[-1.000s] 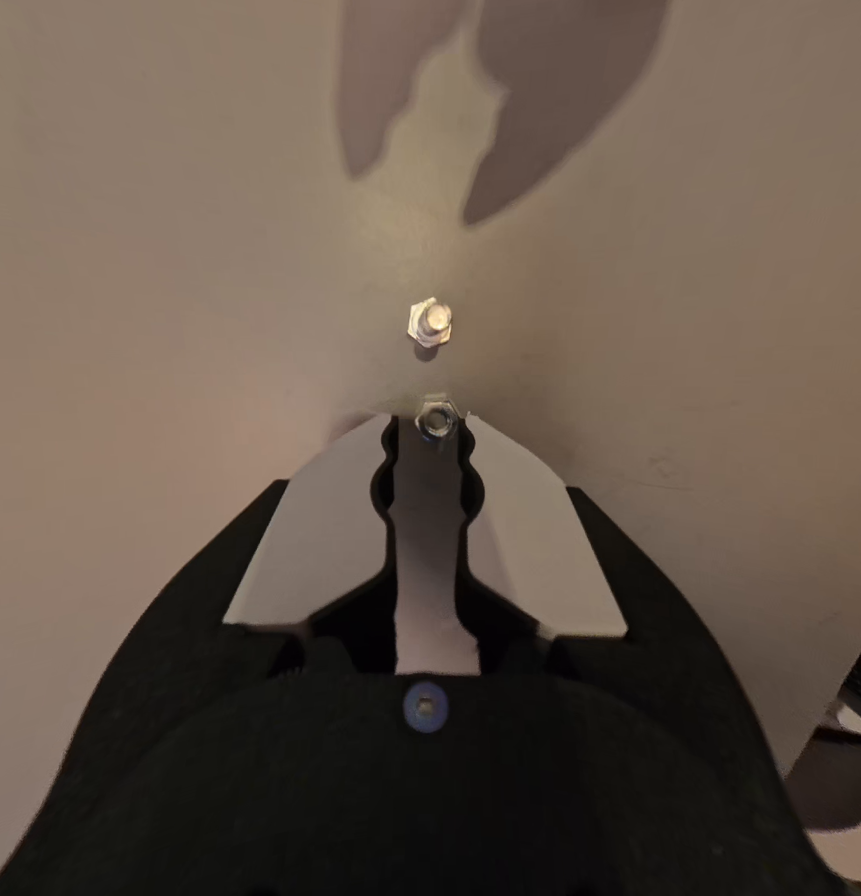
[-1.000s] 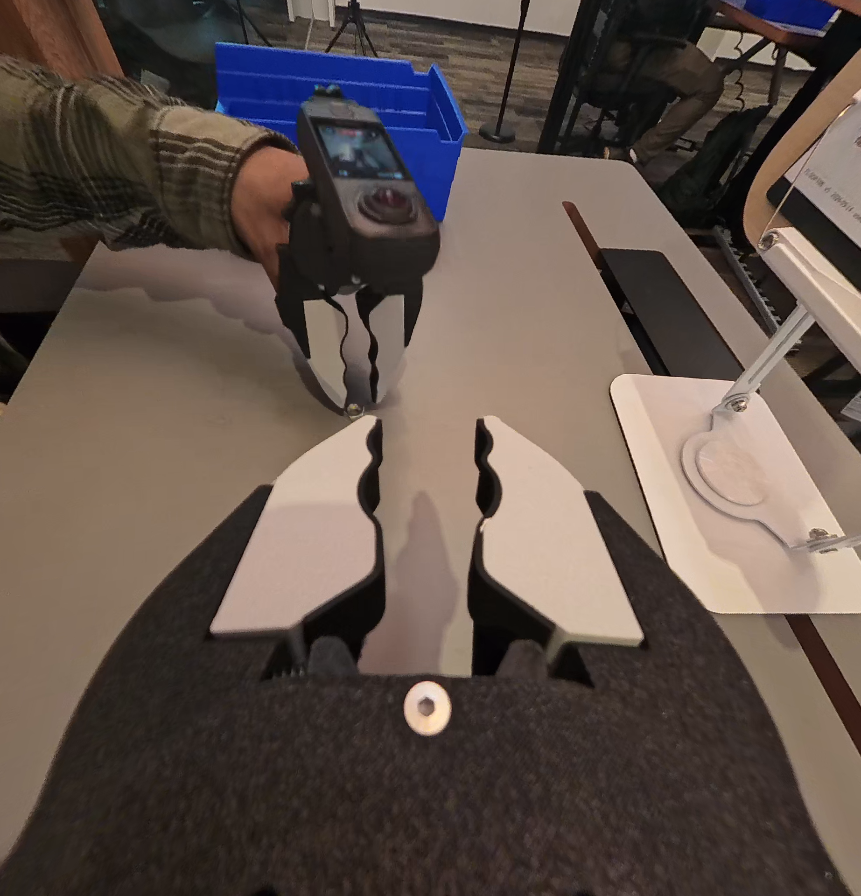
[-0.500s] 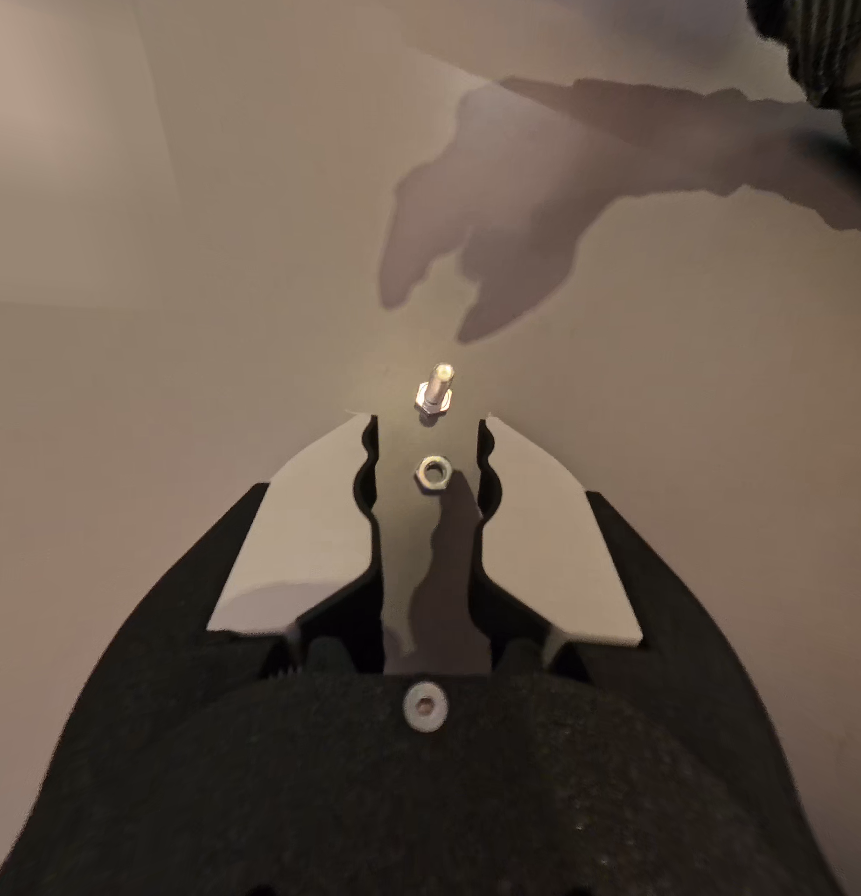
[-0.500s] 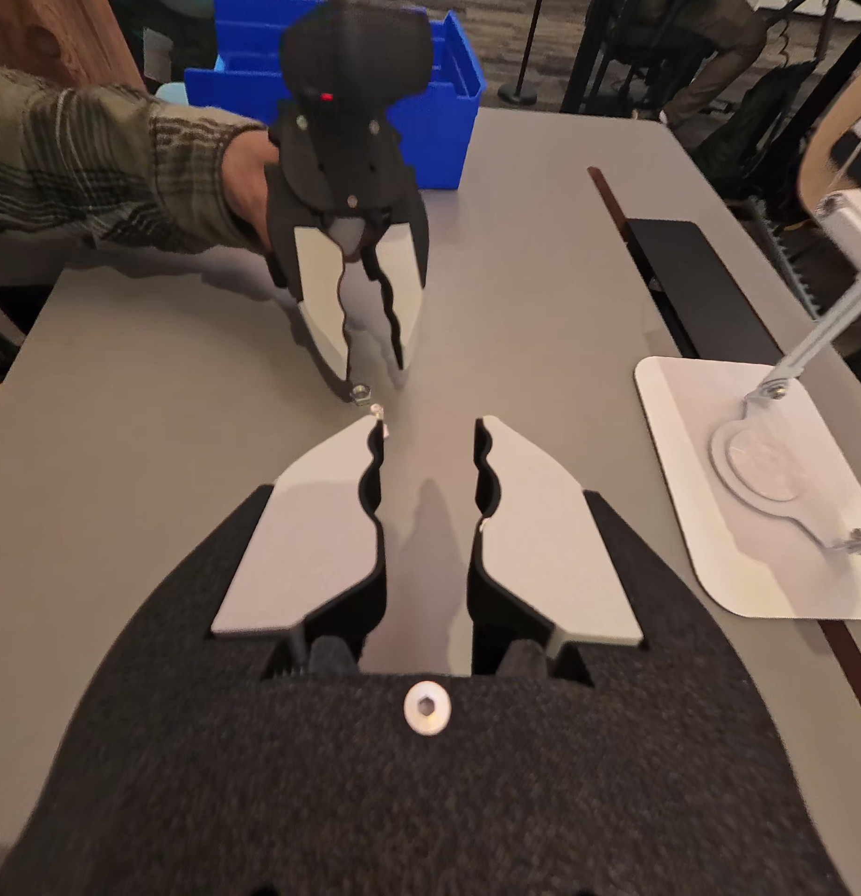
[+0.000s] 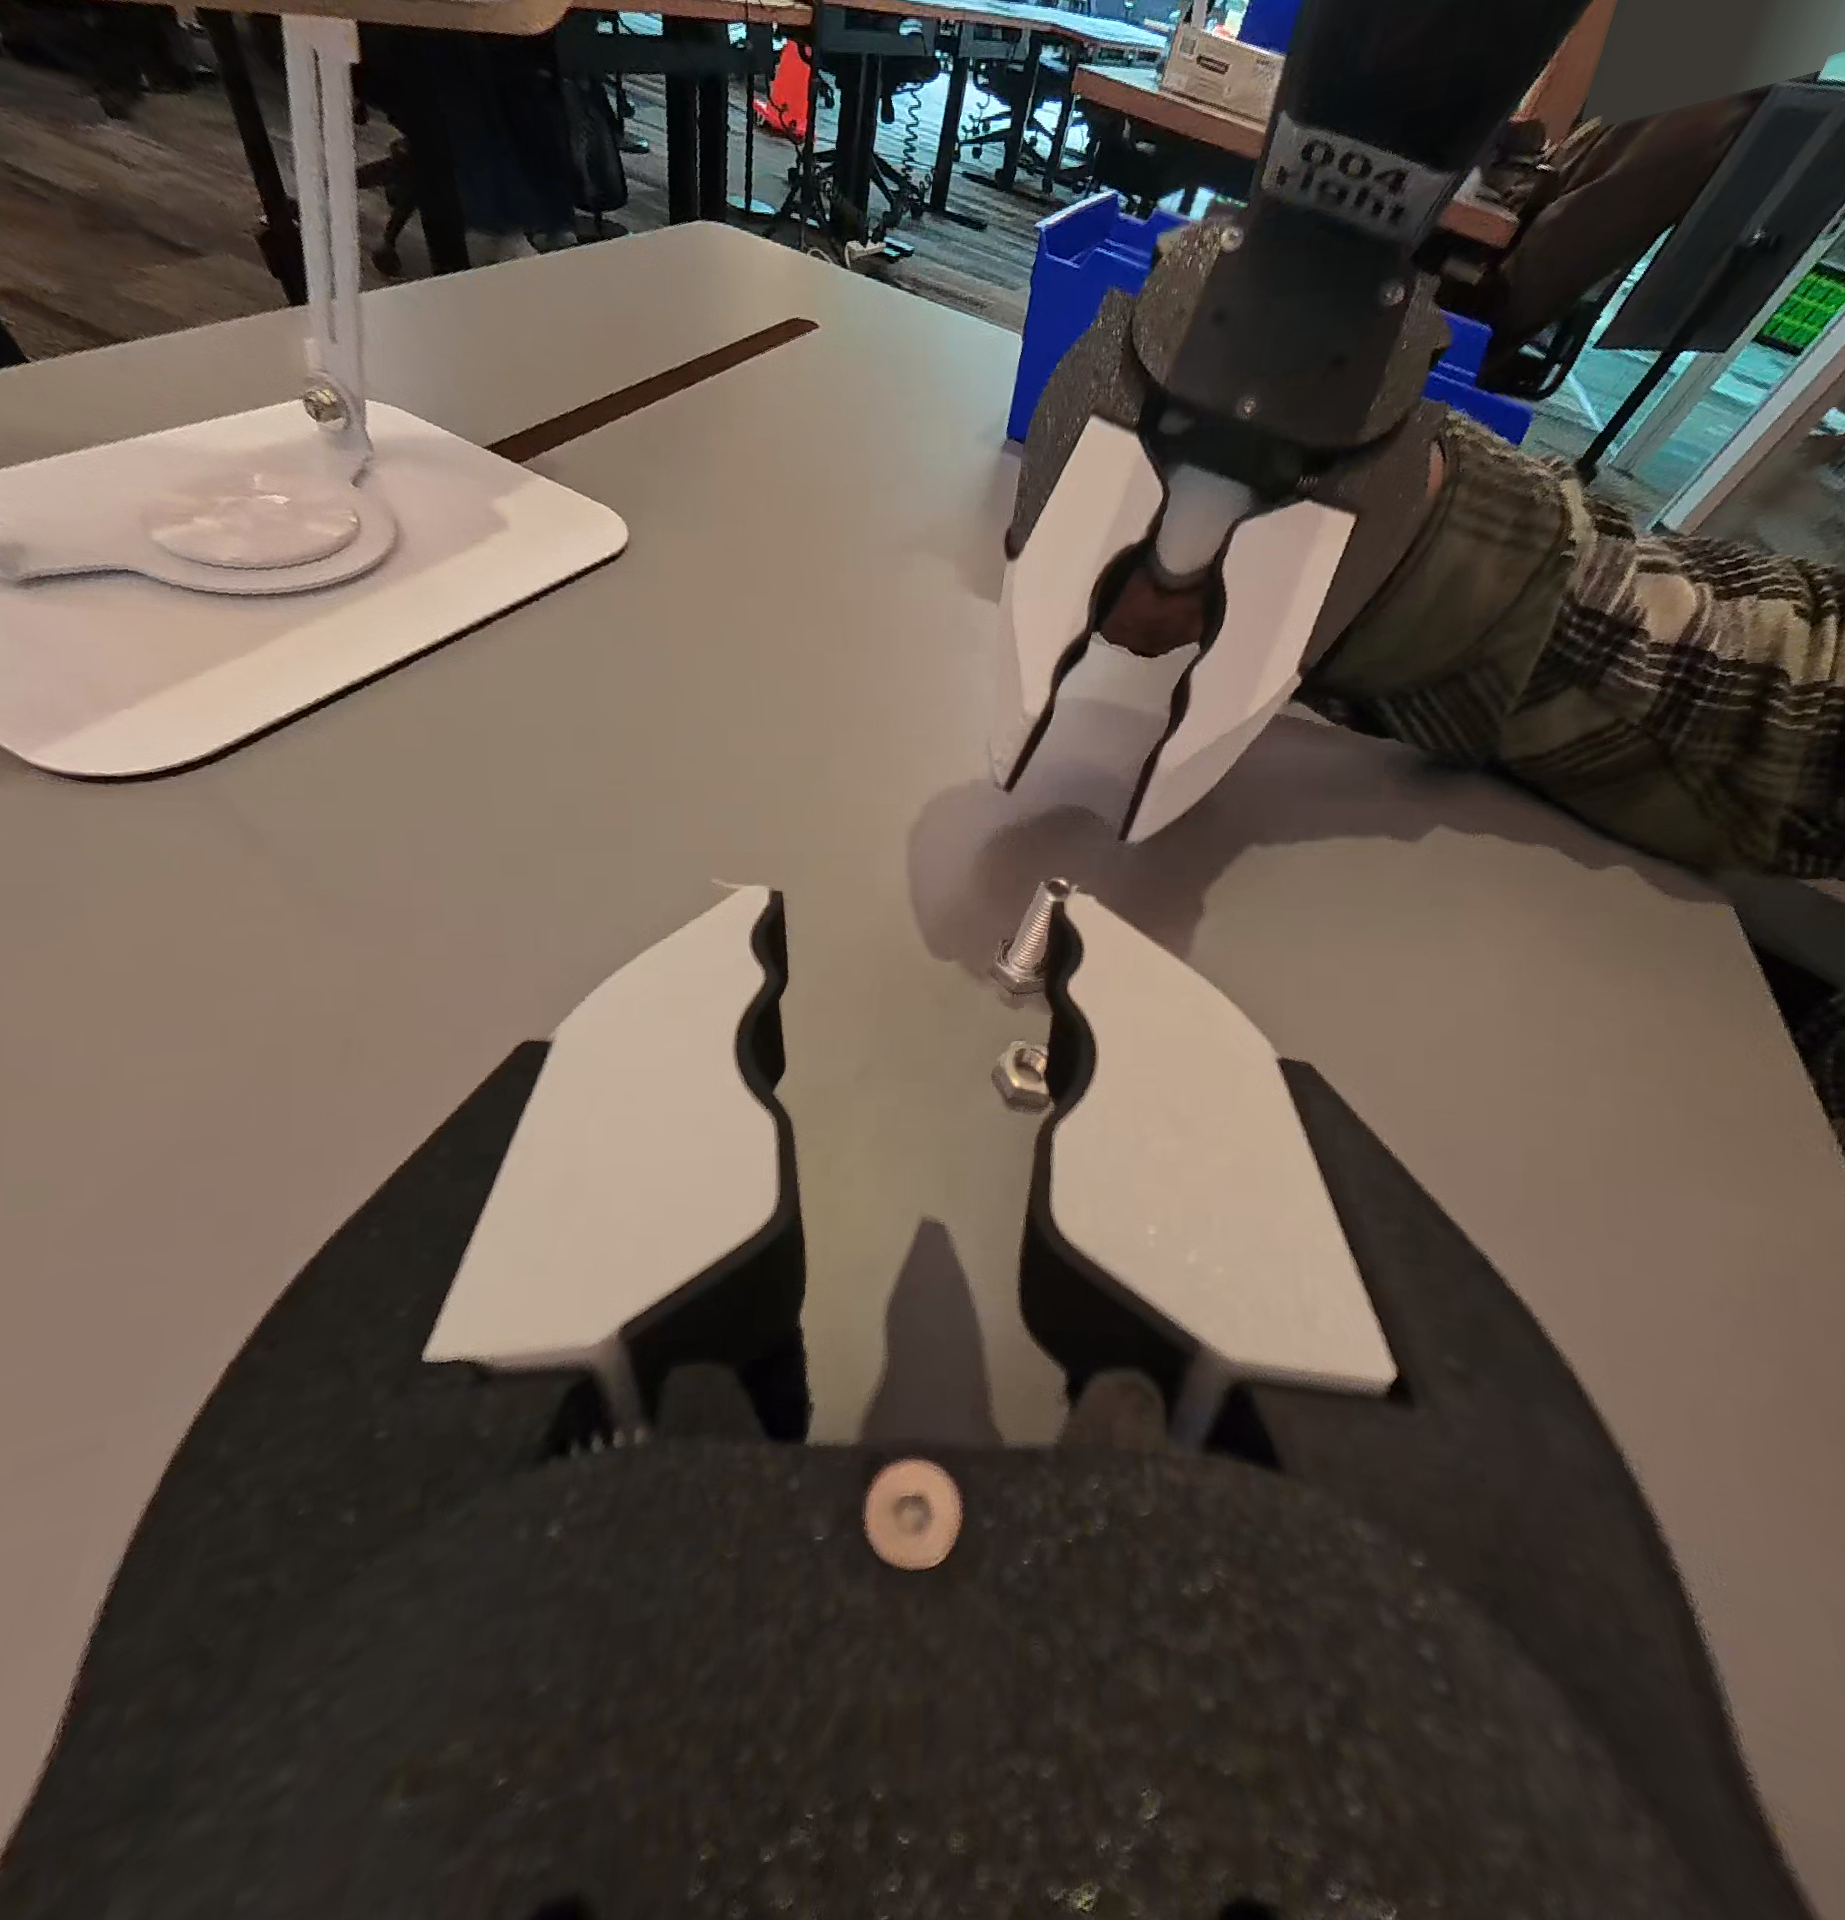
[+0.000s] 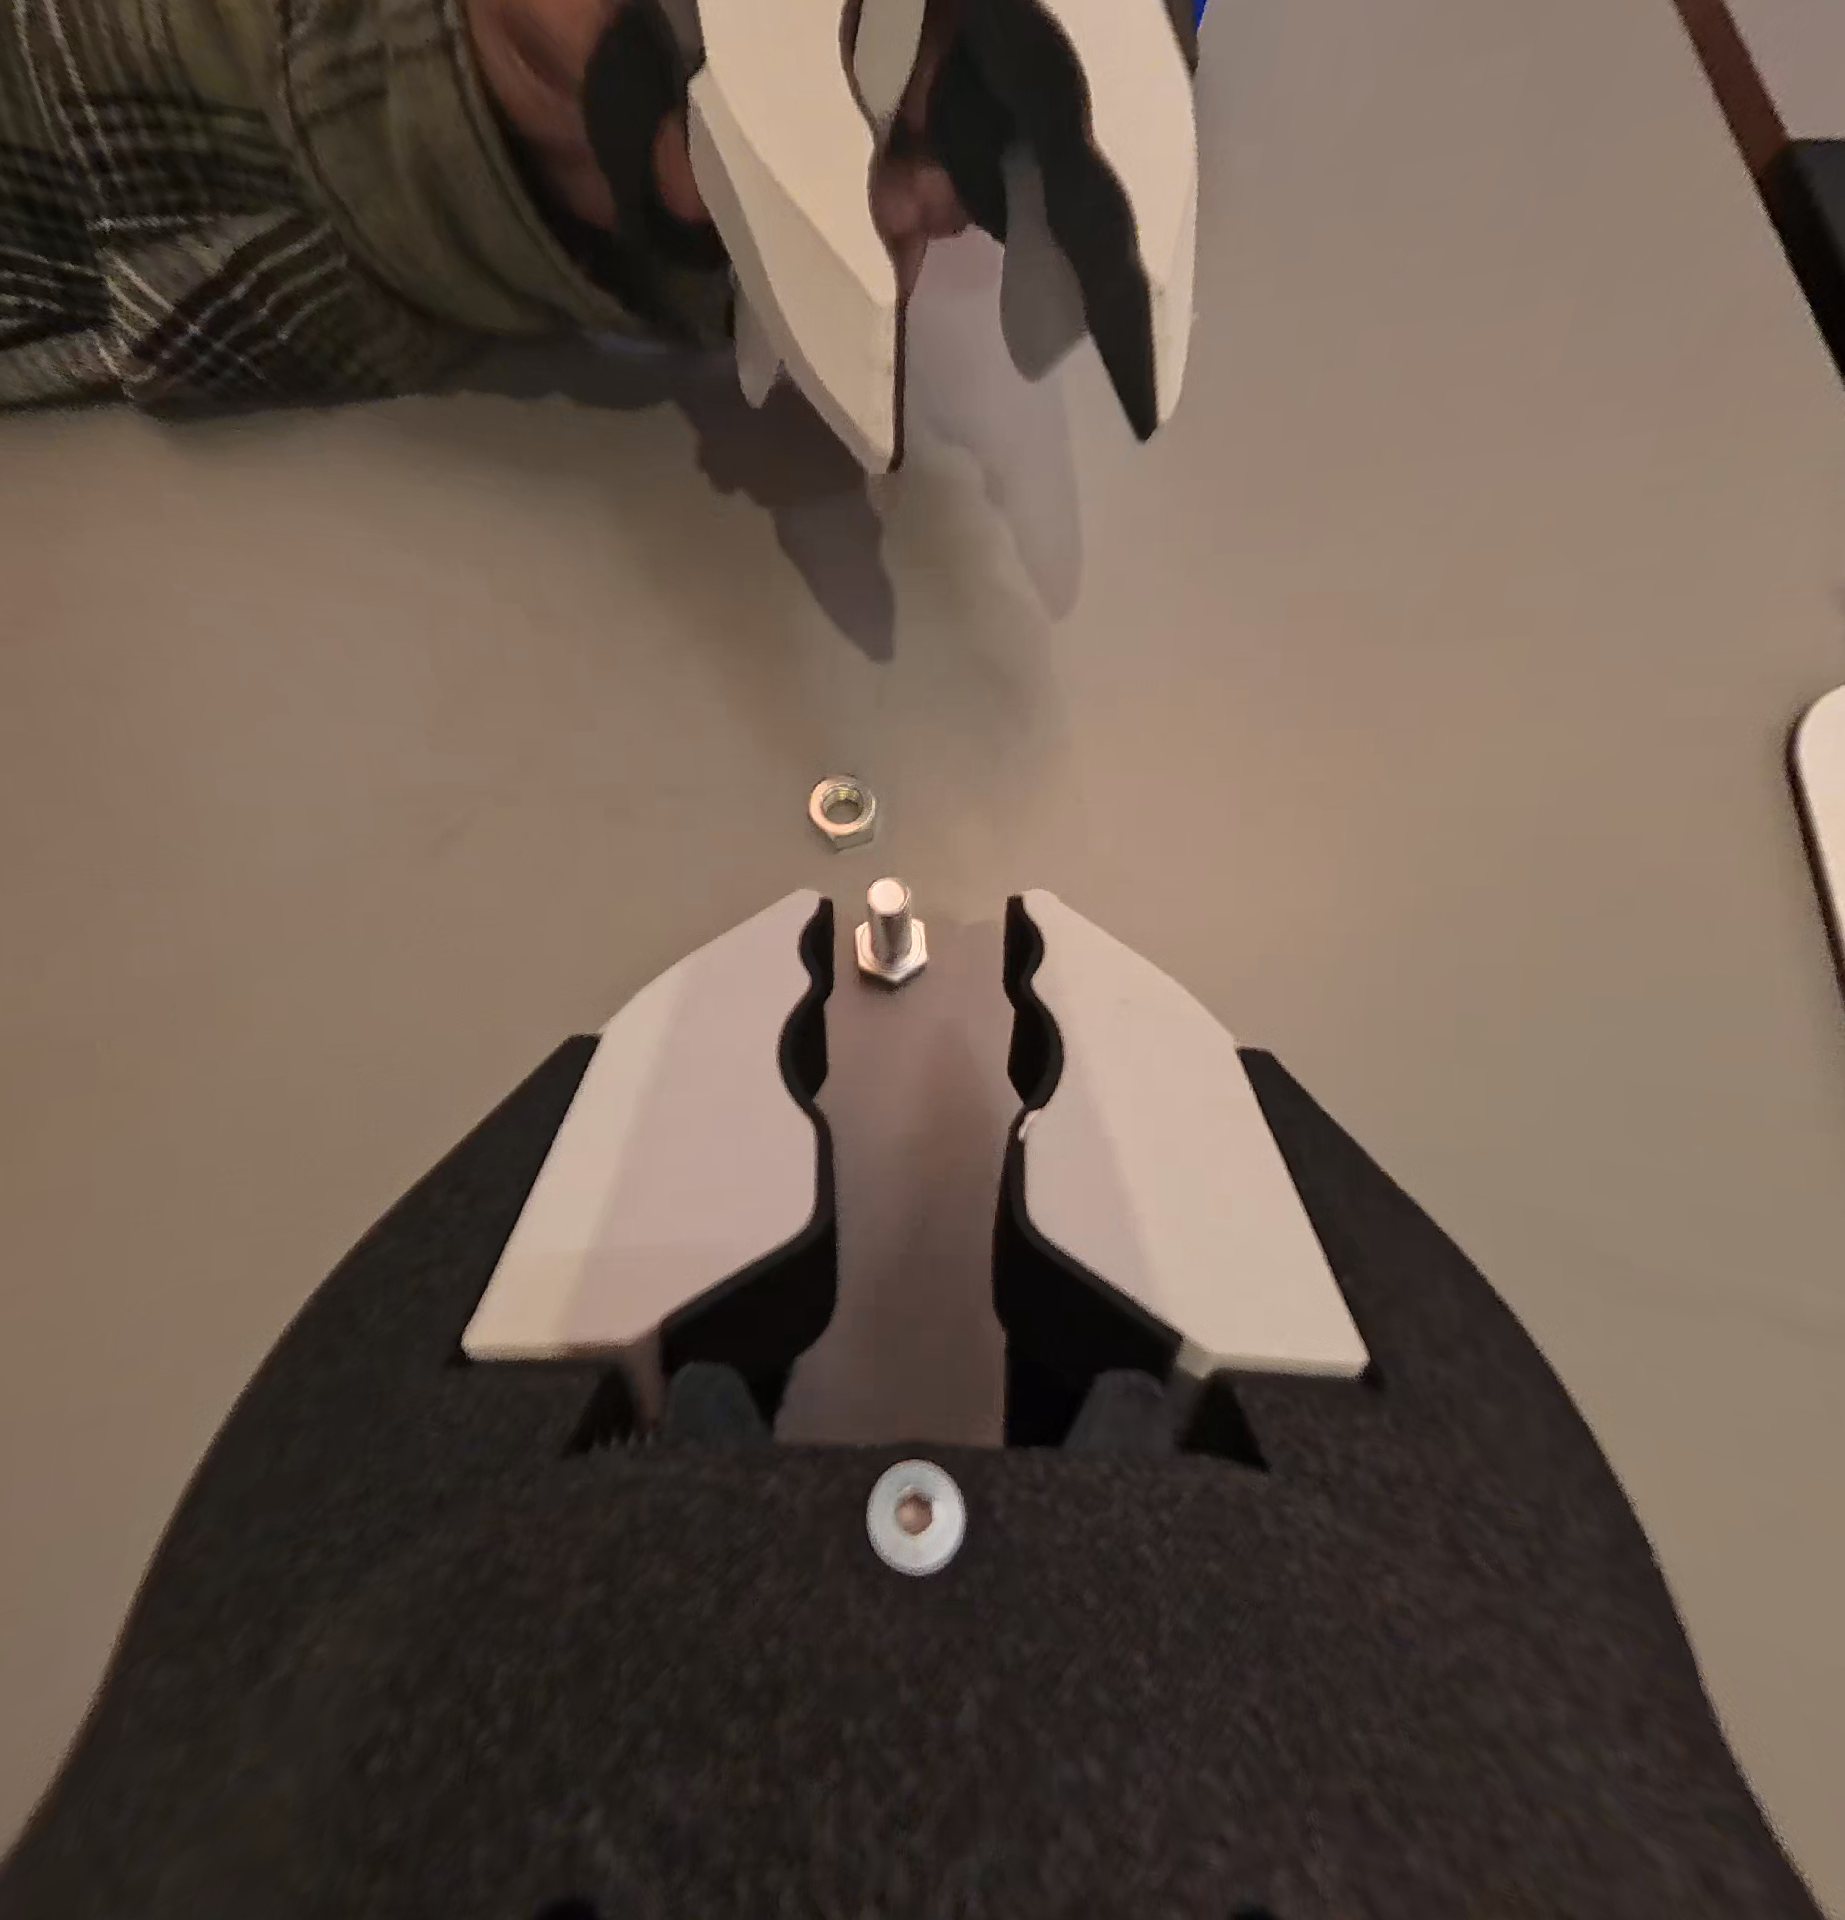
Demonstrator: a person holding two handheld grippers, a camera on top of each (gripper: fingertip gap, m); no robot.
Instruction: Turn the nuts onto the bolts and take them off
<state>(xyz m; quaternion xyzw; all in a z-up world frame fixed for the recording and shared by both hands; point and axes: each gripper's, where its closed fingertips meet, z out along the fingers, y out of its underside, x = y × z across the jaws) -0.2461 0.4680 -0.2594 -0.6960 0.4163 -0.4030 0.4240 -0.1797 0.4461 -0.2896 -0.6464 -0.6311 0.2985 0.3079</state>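
Note:
A steel bolt stands head-down on the grey table, with a loose hex nut lying flat just beside it. My left gripper is open and empty; bolt and nut lie by the inner edge of its right finger. In the right wrist view the bolt stands between the tips of my open, empty right gripper, nearer its left finger. The nut lies just beyond those tips. Each gripper shows opposite in the other's view: the right one and the left one, both open above the table.
A white stand base with an upright arm sits at the left of the table; its corner shows in the right wrist view. A blue bin stands at the far table edge. A plaid sleeve holds the right gripper. There is about 8 cm between the tips of the two grippers. The nut sits 6 cm or so from the ends of my right fingers.
My left gripper opened off the nut, left it on the table and drew back and up. My right gripper tipped down and closed in until the bolt stood between its tips.

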